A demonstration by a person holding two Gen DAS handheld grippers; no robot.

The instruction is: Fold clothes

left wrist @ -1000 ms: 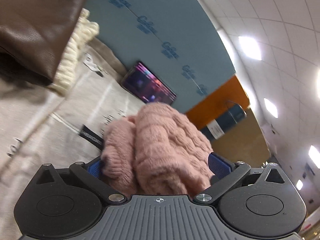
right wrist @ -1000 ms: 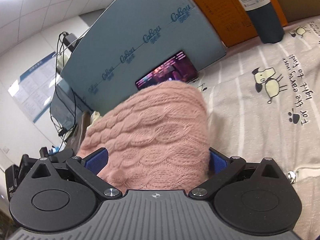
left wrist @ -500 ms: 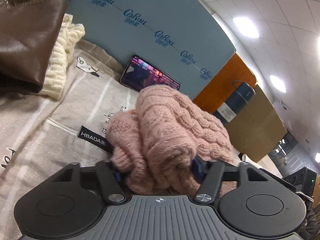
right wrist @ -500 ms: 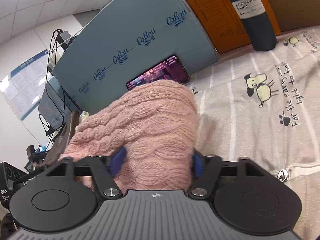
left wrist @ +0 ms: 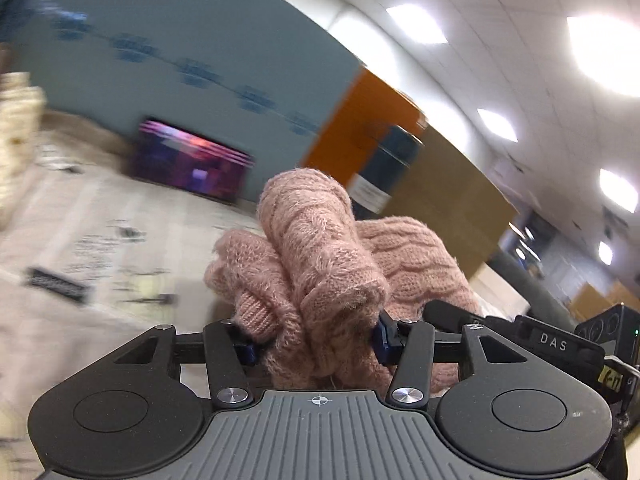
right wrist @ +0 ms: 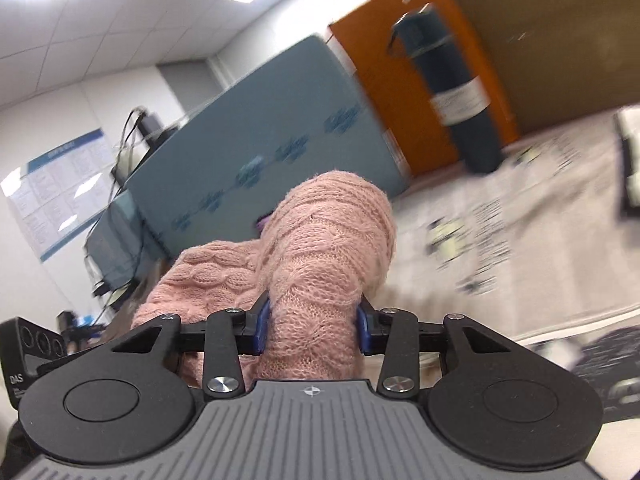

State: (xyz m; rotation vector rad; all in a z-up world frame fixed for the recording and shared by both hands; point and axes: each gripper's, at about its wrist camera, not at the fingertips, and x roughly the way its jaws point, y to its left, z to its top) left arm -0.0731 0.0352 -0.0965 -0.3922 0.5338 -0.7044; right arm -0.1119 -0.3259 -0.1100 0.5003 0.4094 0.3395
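Above the printed bedsheet (right wrist: 540, 240), both grippers, left (left wrist: 314, 342) and right (right wrist: 312, 328), angled slightly downward, had just clenched their jaws on the pink sweater (left wrist: 320, 256), lifting it from a second earlier.

Each wrist camera looks forward along its fingers (left wrist: 382, 338), close behind; both views share the pink sweater (right wrist: 320, 248). Both face the blue board (left wrist: 180, 40) and dark bottle (right wrist: 460, 92).
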